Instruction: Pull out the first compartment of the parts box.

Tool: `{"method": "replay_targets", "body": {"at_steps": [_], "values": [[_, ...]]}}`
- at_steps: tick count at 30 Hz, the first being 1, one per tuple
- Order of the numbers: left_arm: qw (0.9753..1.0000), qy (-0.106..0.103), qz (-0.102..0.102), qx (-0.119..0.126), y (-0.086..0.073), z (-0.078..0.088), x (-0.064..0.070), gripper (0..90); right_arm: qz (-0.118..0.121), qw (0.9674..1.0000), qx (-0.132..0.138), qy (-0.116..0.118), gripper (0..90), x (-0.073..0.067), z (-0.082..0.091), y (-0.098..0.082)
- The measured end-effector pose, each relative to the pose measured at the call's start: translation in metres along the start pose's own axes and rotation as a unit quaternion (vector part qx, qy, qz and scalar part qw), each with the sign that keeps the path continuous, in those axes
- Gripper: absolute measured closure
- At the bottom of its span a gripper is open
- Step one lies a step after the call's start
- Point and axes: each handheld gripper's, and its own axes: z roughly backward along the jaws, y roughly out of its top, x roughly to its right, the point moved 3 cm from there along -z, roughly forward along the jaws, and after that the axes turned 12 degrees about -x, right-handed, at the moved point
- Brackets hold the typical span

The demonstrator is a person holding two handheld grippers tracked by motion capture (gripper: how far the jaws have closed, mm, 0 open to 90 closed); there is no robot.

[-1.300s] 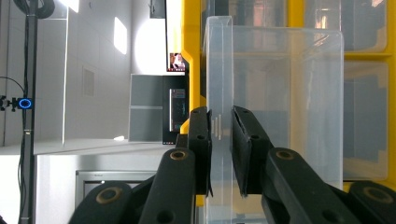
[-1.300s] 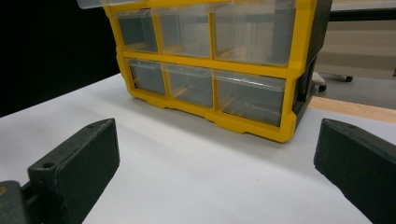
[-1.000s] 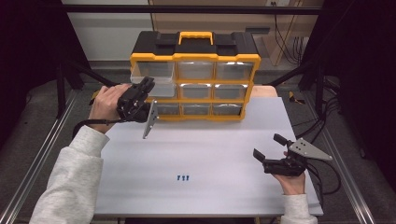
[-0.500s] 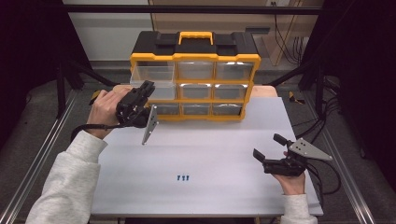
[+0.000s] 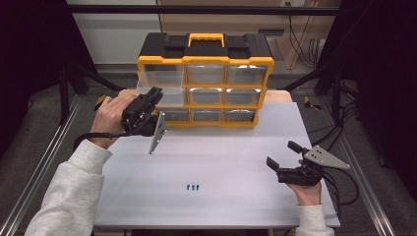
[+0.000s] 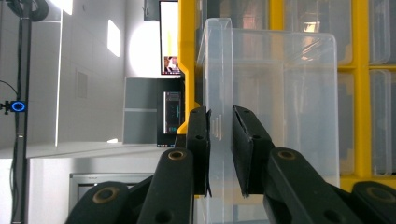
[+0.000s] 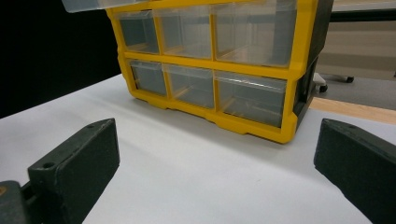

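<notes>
A yellow and black drawer organizer (image 5: 206, 83) with clear drawers stands at the back of the white table (image 5: 221, 206). Its top-left clear drawer (image 5: 160, 81) sticks out from the frame. My left gripper (image 5: 153, 94) is shut on that drawer's front edge; in the left gripper view the clear drawer (image 6: 280, 93) wall sits pinched between the two pads of the left gripper (image 6: 220, 114). My right gripper (image 5: 282, 153) rests open near the table's front right, holding nothing. In the right gripper view the right gripper (image 7: 215, 163) faces the organizer (image 7: 210, 70), with the pulled drawer (image 7: 88, 4) at the top left.
Three small blue screws (image 5: 193, 187) lie on the table near its front middle. Metal rails (image 5: 34, 172) run along both sides of the table. Cables (image 5: 339, 132) hang off the right side.
The left hand has shifted only slightly, still holding the drawer's front. The right gripper has not moved.
</notes>
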Motion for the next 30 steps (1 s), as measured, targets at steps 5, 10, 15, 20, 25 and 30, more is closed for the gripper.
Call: {"method": "replay_targets", "body": {"at_steps": [5,10,15,20,25,30], "values": [[0.9998,-0.014,0.011,-0.002,0.000,0.000,-0.001,76.0,0.003,1.0000,0.000,0.003,0.6,0.000,0.000,0.000],[0.9987,-0.032,0.040,-0.003,0.000,0.003,-0.006,70.1,0.000,1.0000,0.000,0.003,0.5,0.000,0.000,0.000],[0.9943,-0.066,0.083,-0.005,-0.001,0.008,-0.009,54.4,0.000,1.0000,0.001,0.004,0.5,0.000,0.000,0.000],[0.9859,-0.096,0.137,-0.009,-0.001,0.012,-0.011,40.9,0.001,1.0000,0.002,0.005,0.5,0.000,0.001,0.000],[0.9749,-0.120,0.187,-0.008,-0.002,0.016,-0.013,28.6,0.000,1.0000,0.004,0.005,0.5,0.000,0.002,0.001],[0.9591,-0.154,0.237,-0.005,-0.004,0.020,-0.010,18.1,0.001,1.0000,0.007,0.005,0.6,0.000,0.002,0.001]]}}
